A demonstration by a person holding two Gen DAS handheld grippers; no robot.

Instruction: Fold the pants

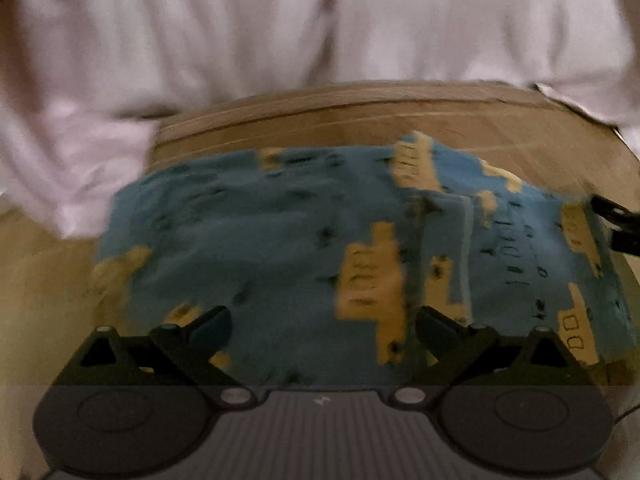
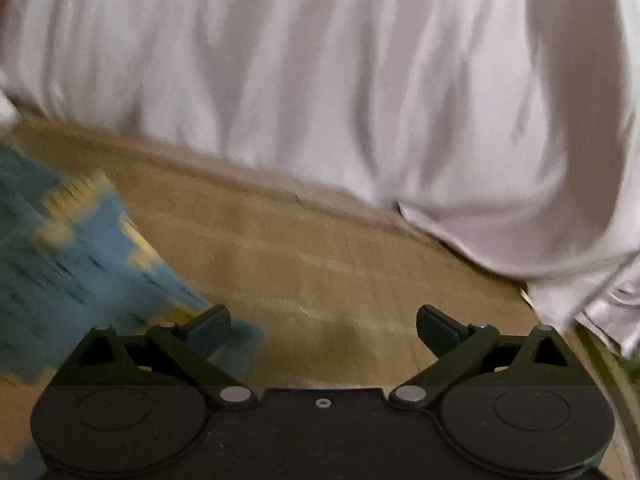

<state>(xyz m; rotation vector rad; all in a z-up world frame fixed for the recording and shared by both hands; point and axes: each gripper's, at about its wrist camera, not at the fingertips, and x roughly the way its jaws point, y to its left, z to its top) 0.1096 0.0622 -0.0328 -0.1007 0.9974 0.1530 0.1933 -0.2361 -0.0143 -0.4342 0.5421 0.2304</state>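
You are working on a brown cardboard sheet point(image 1: 360, 120) with pale tape lines across it, and behind it hangs a wall of white, softly creased cloth point(image 2: 320, 60) that fills the top of both views. Your left gripper point(image 1: 323, 326) has its two dark fingers spread wide apart, with nothing pinched between them; its tips hang over the near edge of the pants point(image 1: 260, 232), though whether they touch the fabric cannot be told. The pants are blue with yellow building shapes and small dark marks, lying in a bunched, roughly folded heap on the cardboard, with a raised fold running up the middle right of the heap. At the far right edge of that view a dark finger of your other tool point(image 1: 618, 224) shows just beside the right end of the pants. Your right gripper point(image 2: 323, 324) is likewise spread wide and holds nothing; between its fingers lies bare cardboard. Its left finger point(image 2: 208, 326) sits over the corner of the pants, which lie off to its left side, blurred. The white cloth droops down onto the cardboard at the right of that view, near the right finger point(image 2: 438, 326) but apart from it.
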